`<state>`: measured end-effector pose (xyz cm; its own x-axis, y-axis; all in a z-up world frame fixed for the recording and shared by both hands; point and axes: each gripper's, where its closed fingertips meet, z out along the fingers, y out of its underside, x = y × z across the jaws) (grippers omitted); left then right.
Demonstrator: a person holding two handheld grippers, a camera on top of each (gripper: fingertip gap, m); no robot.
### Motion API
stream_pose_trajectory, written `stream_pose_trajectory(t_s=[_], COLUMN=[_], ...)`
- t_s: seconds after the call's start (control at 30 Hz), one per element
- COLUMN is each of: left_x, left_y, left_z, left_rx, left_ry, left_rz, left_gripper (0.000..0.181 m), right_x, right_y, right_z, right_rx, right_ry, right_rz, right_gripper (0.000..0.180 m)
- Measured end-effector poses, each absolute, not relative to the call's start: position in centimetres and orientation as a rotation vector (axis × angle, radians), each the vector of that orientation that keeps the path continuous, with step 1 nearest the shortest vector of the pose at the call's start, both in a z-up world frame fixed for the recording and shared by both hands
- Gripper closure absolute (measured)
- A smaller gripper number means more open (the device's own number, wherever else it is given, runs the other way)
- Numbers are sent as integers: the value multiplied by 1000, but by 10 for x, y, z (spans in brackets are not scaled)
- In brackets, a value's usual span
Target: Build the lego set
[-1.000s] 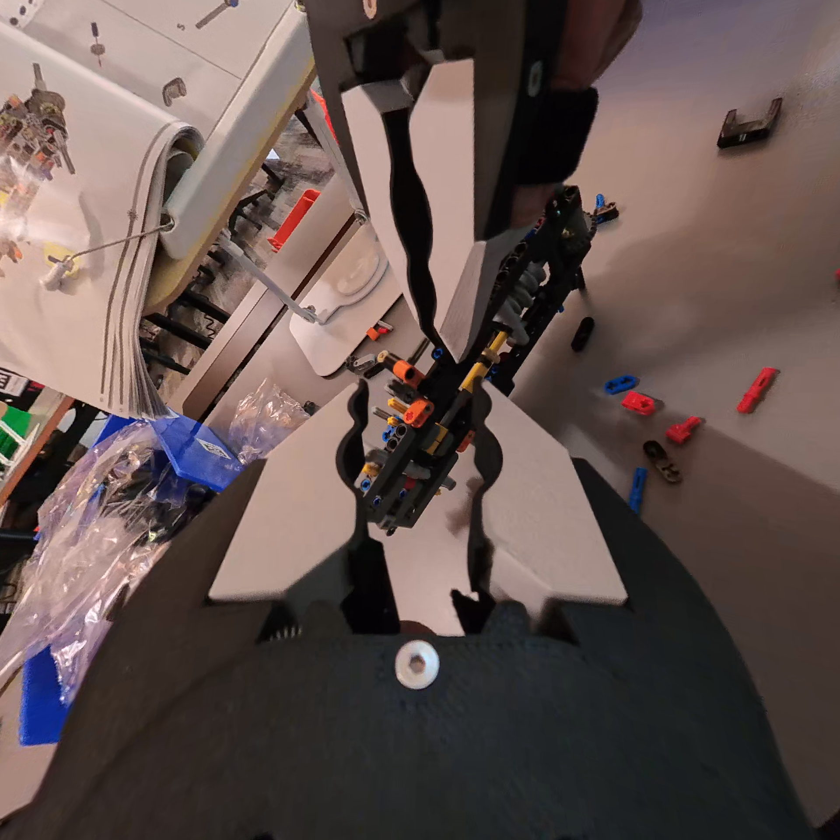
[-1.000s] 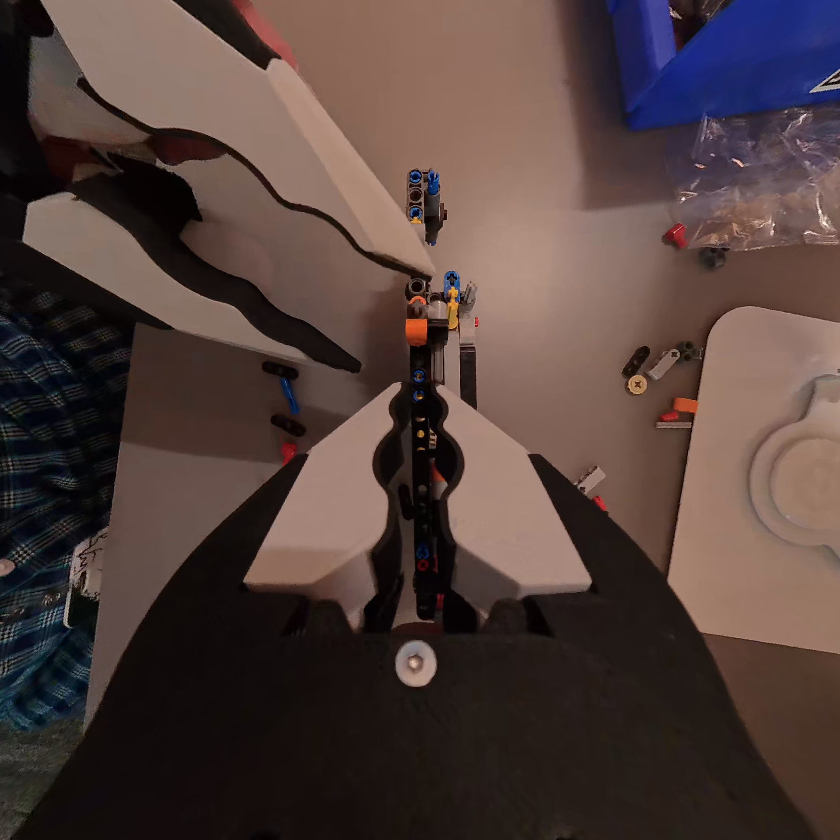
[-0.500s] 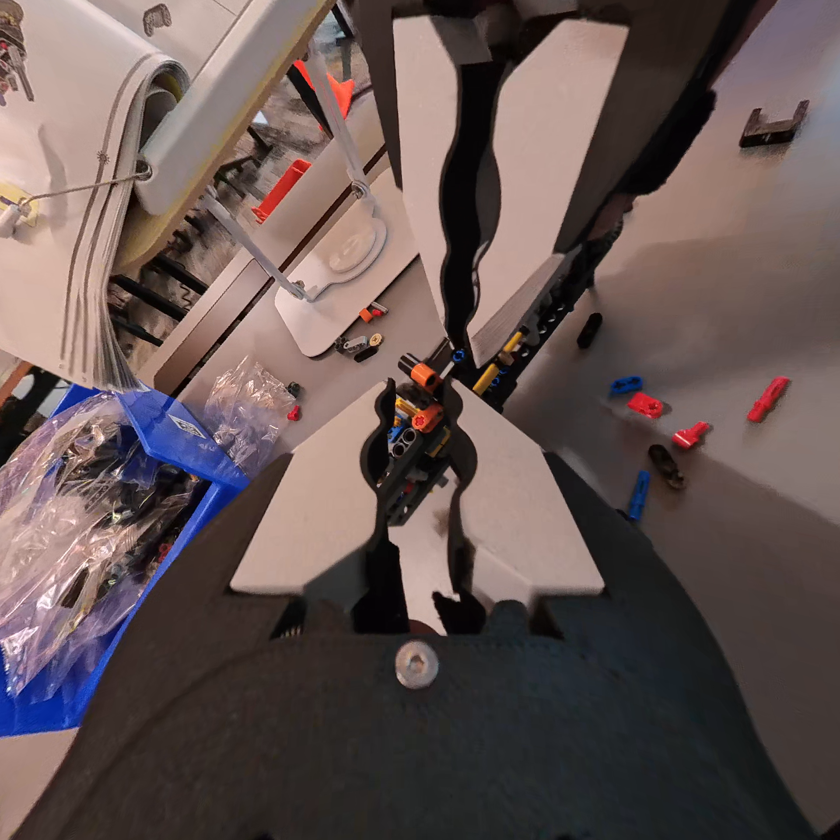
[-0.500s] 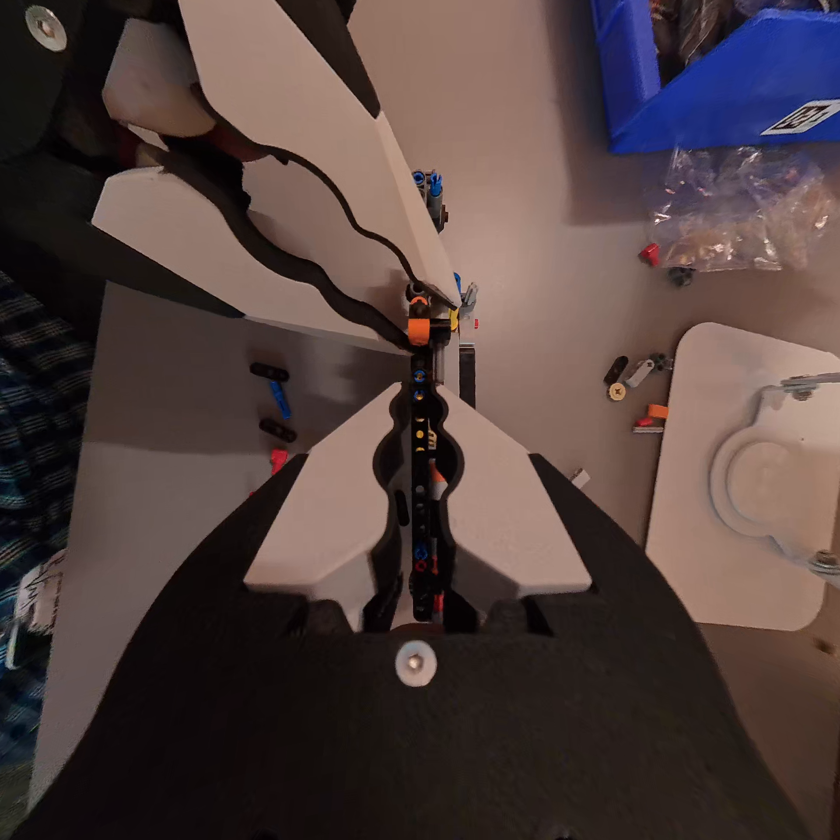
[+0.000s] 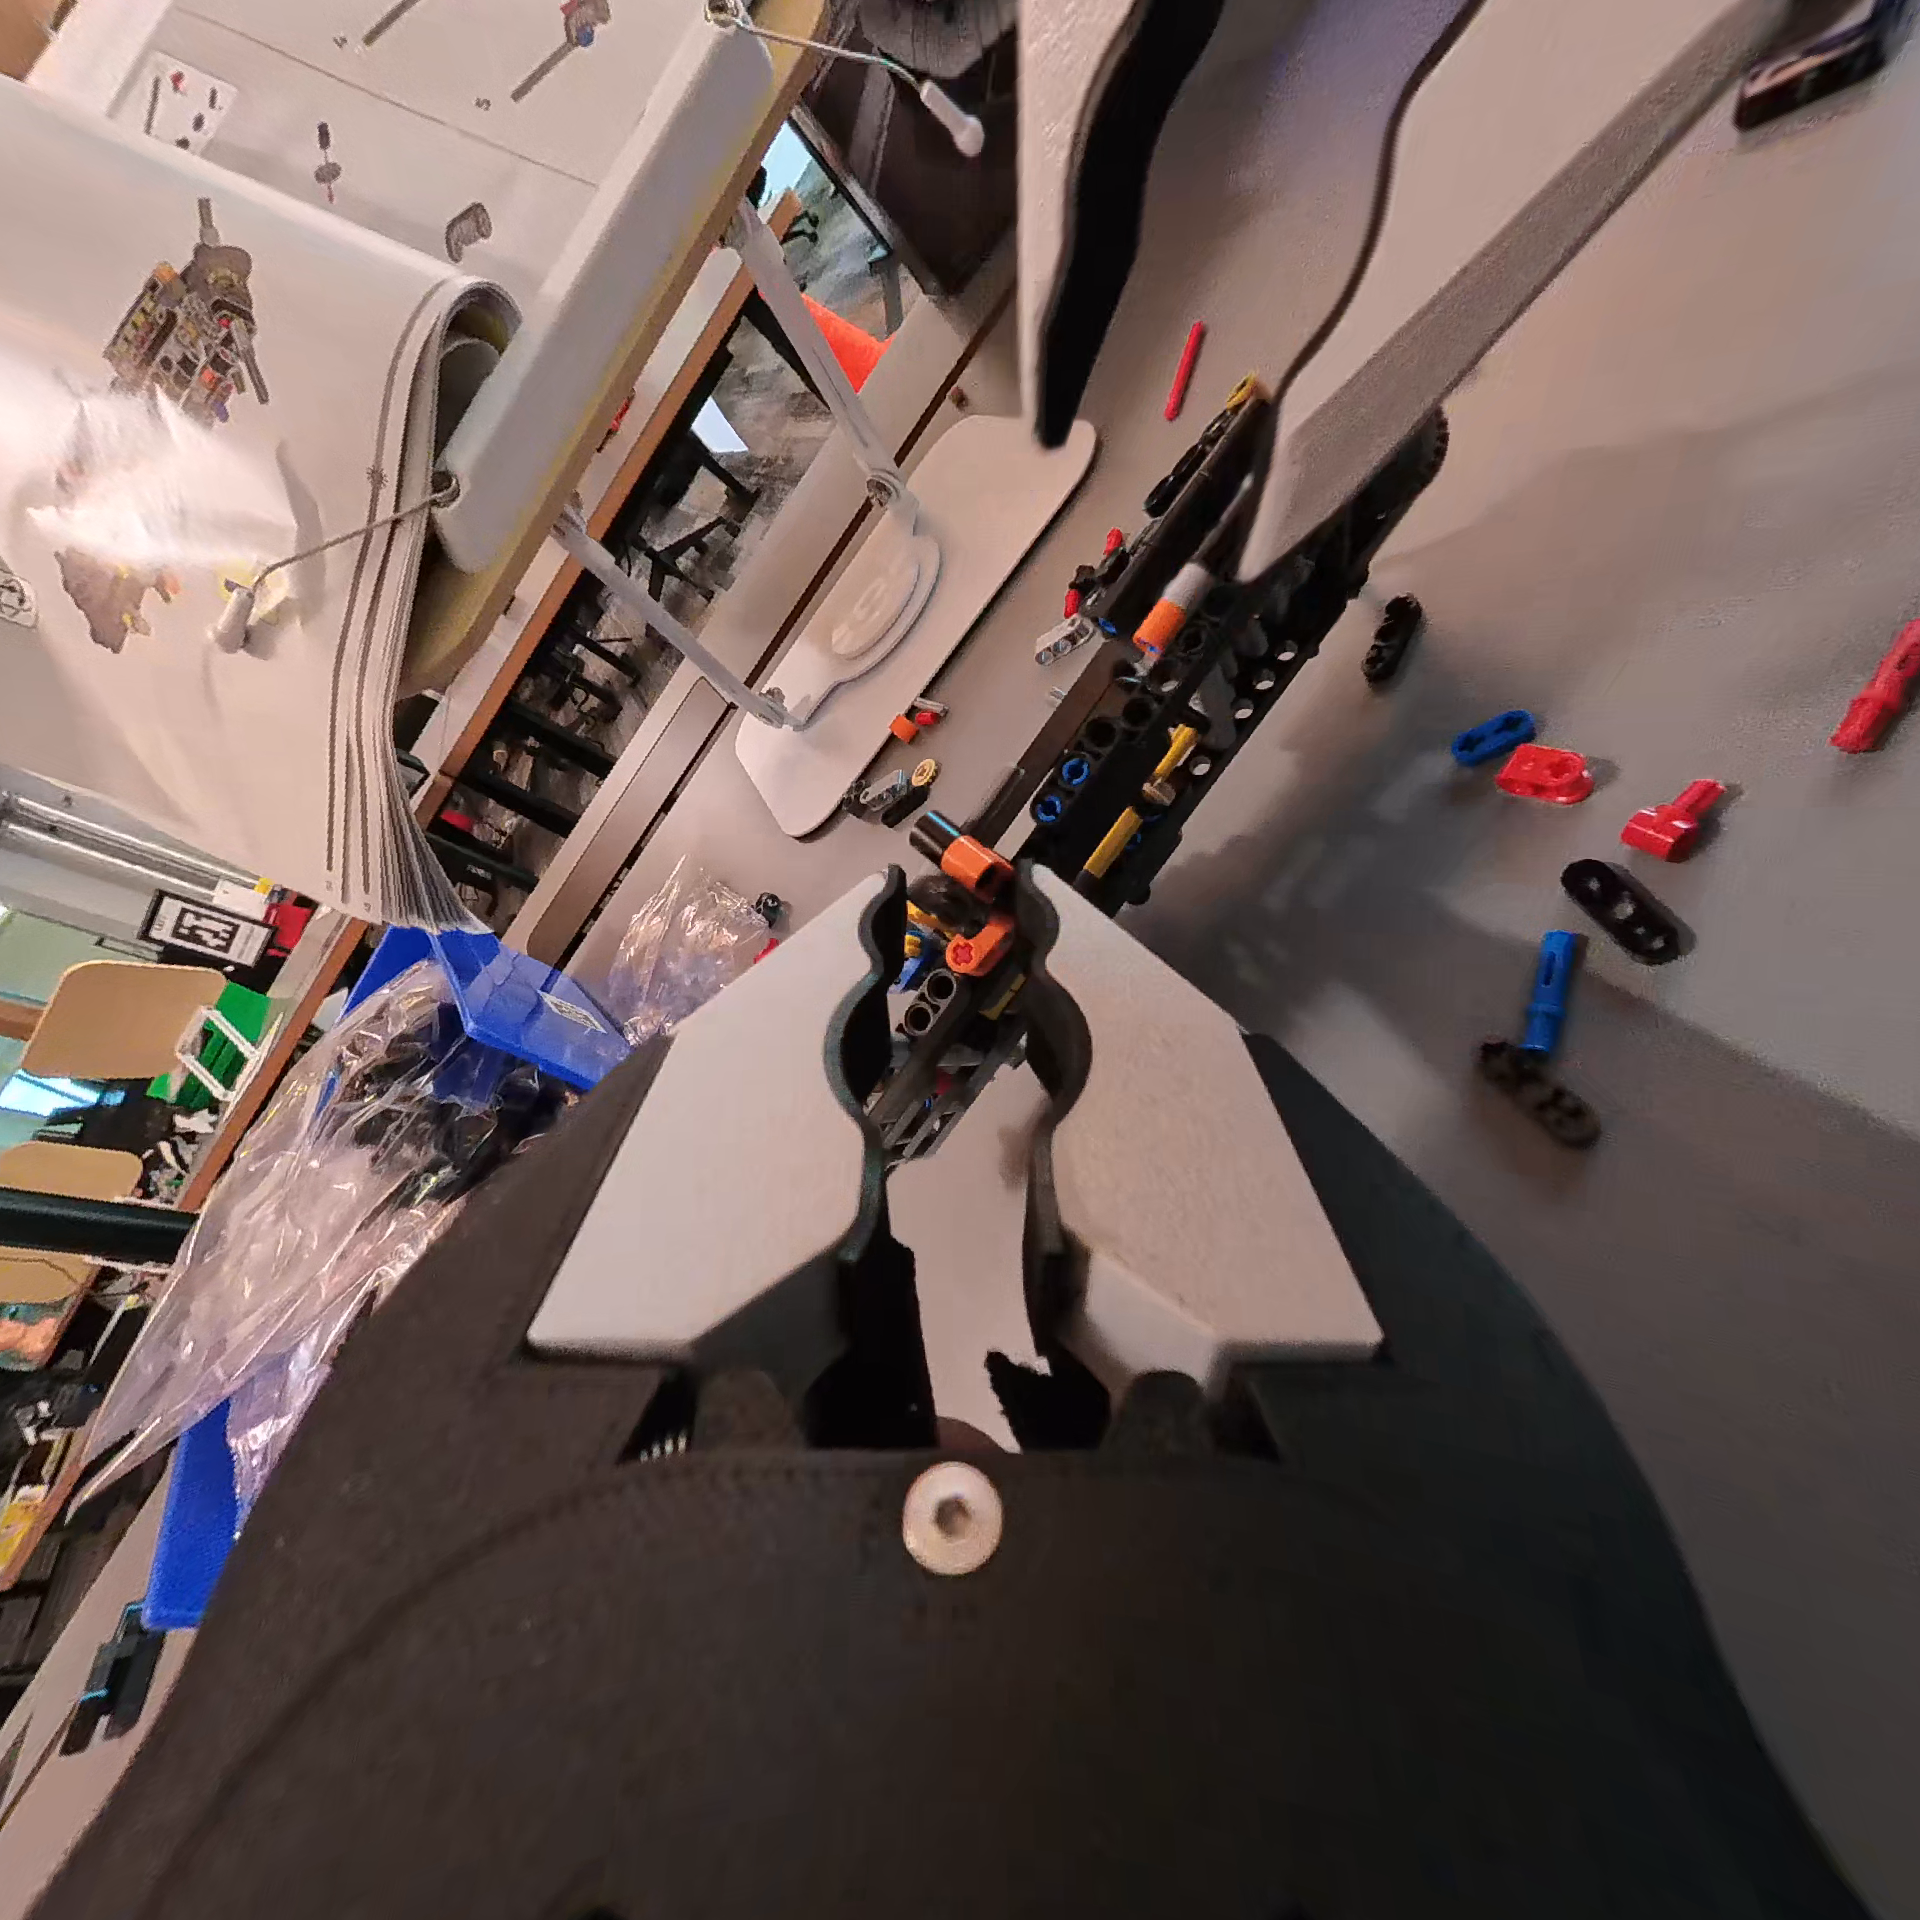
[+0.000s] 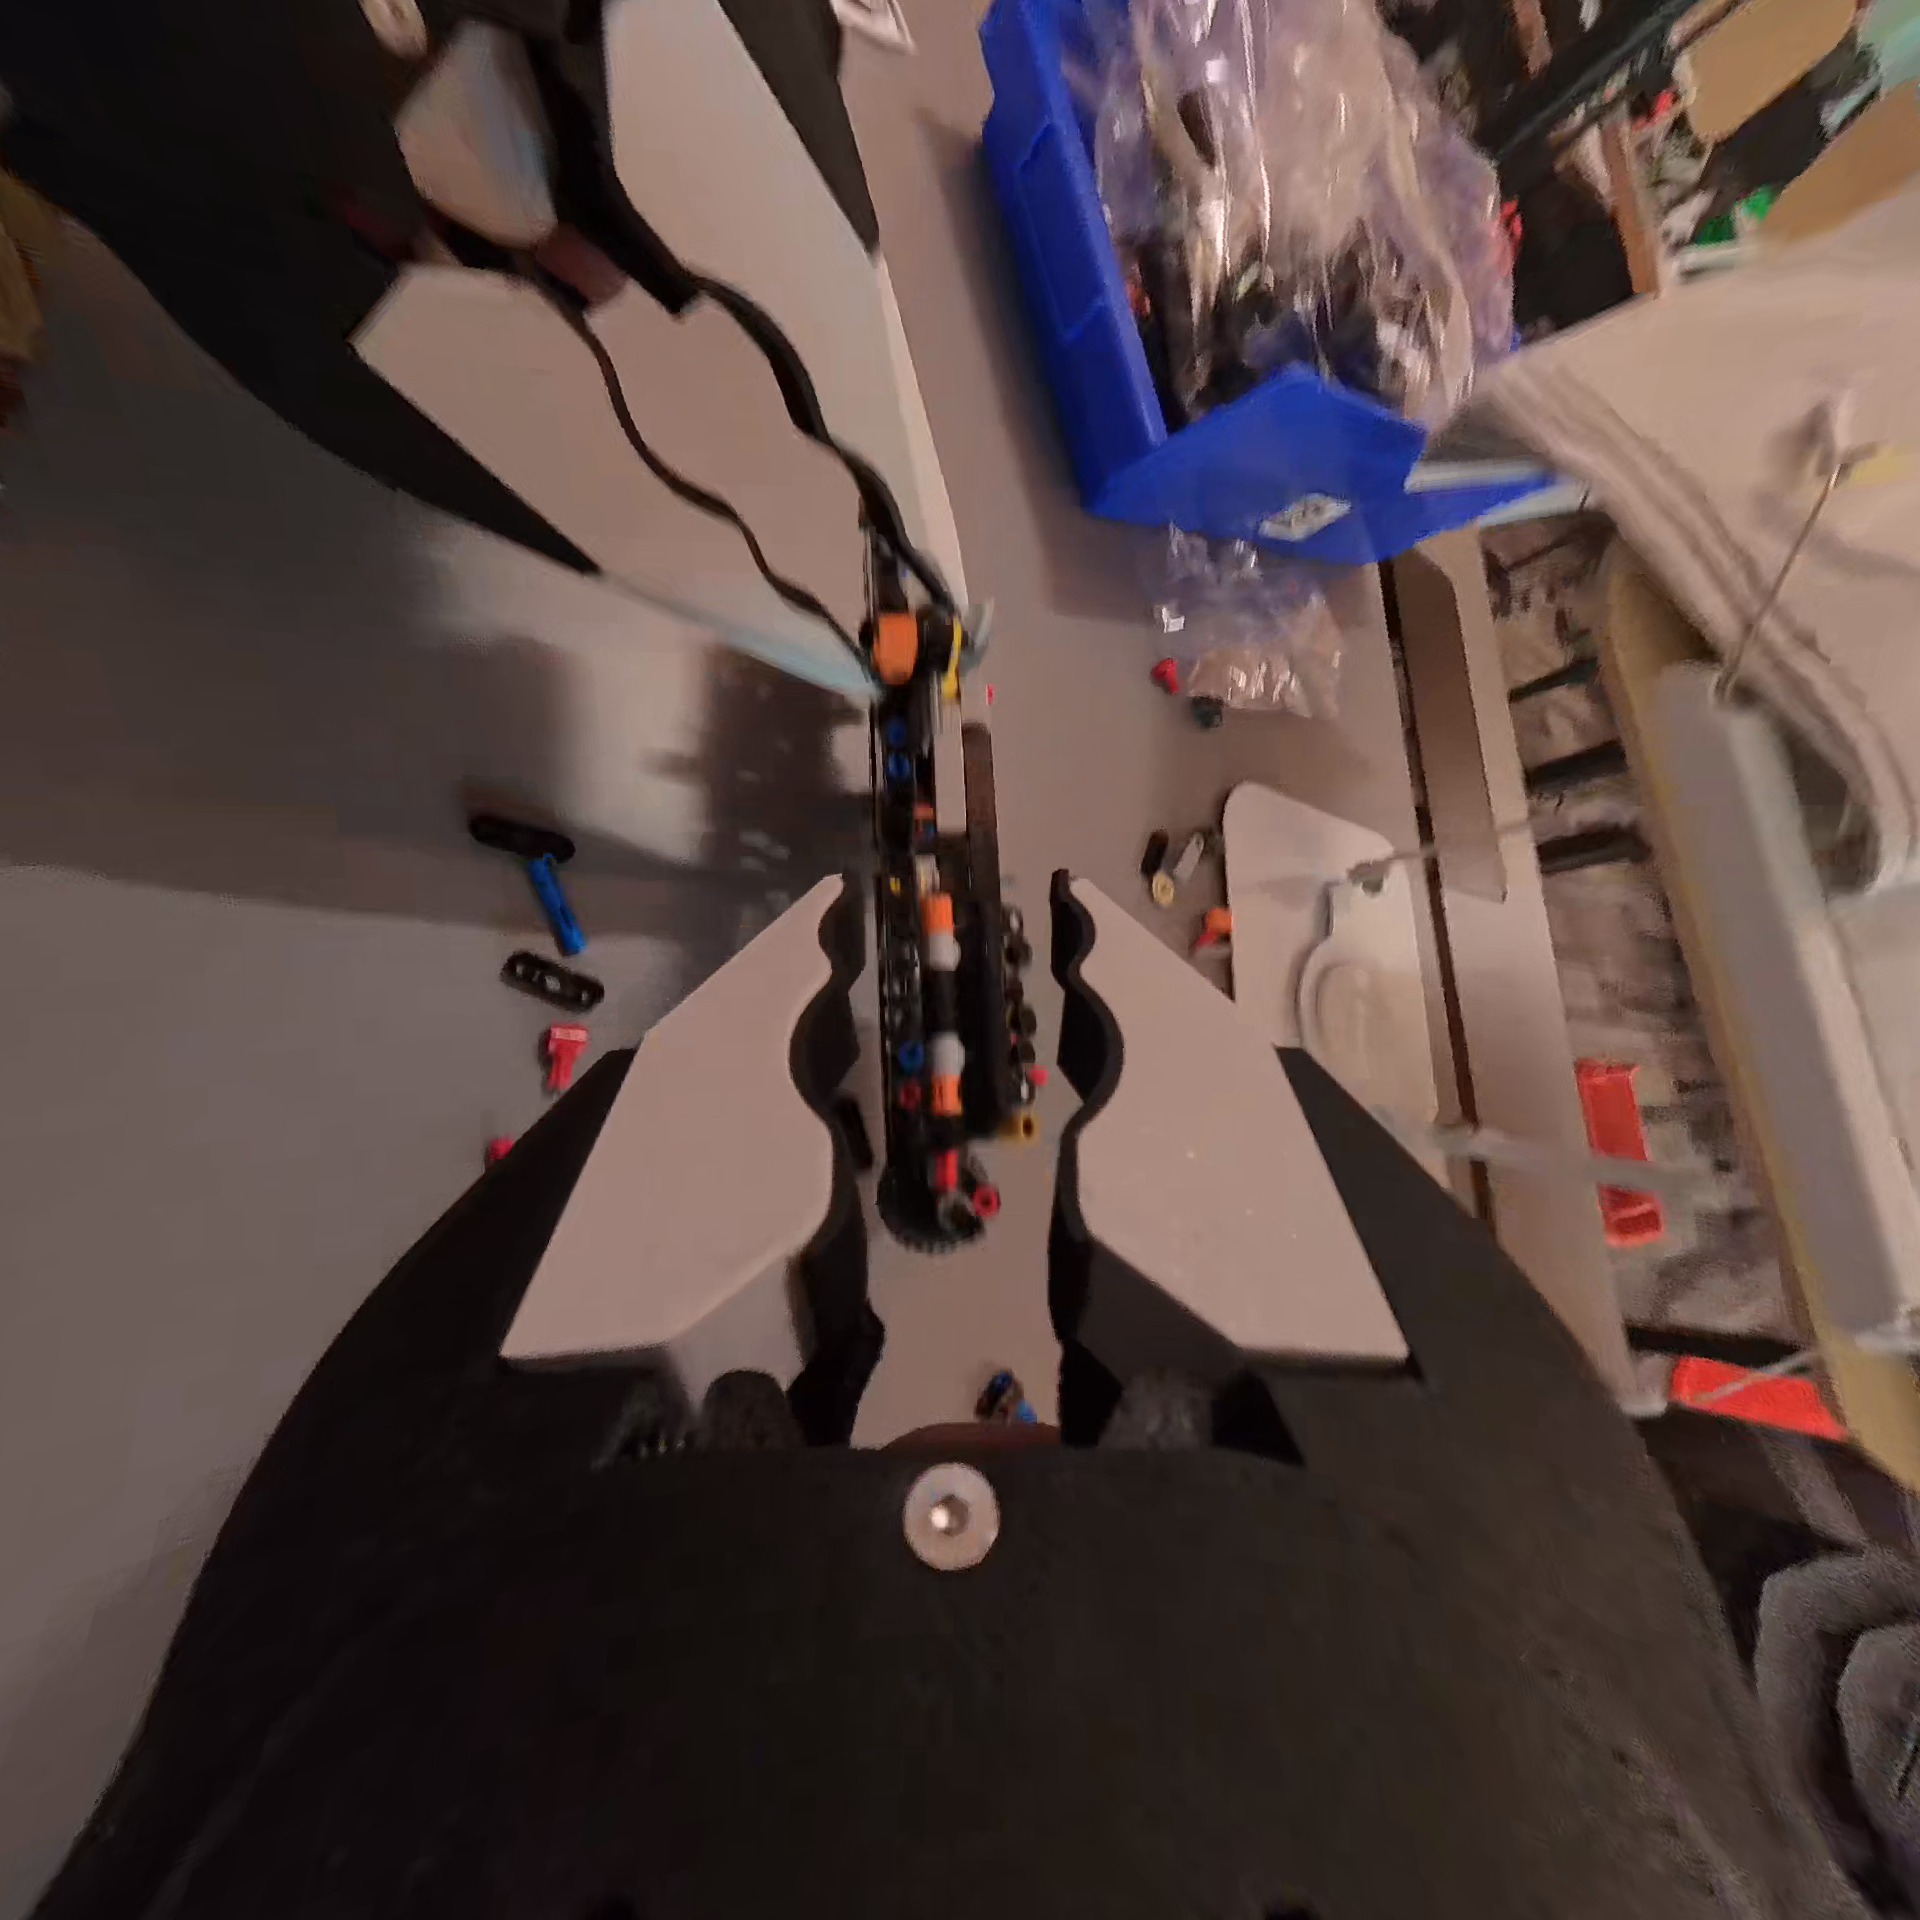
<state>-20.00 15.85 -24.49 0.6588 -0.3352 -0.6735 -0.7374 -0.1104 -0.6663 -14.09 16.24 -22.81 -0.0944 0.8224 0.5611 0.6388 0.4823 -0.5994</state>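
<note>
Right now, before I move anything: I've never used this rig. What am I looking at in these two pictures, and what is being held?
There is no robot arm. A person holds two-finger tongs in each hand, and each pair has a camera looking along its fingers. One picture comes from the left tongs, the other from the right tongs.

The left tongs are shut on one end of a long black lego assembly. The right tongs are open, with the assembly's other end between their fingers, ungripped.

On the grey table lie loose pieces in red, blue and black, a blue bin with plastic bags, and an open instruction booklet.
</note>
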Motion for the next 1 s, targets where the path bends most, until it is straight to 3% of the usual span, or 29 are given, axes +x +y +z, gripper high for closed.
stream_pose_trajectory(t_s=[0.13,0.3,1.0], left_x=[-200,-201,-228], left_y=[159,159,156], left_z=[-245,-245,-280], left_rx=[-1699,-1697,-1867], left_ry=[869,878,846], left_rz=[405,410,410], left_gripper=[163,163,160], right_x=[-120,-124,-146], right_y=[177,183,176], right_z=[-242,-257,-280], right_rx=[-1301,-1250,-1058], right_ry=[-1795,-1809,-1808], right_rz=[296,258,10], right_gripper=[137,153,154])
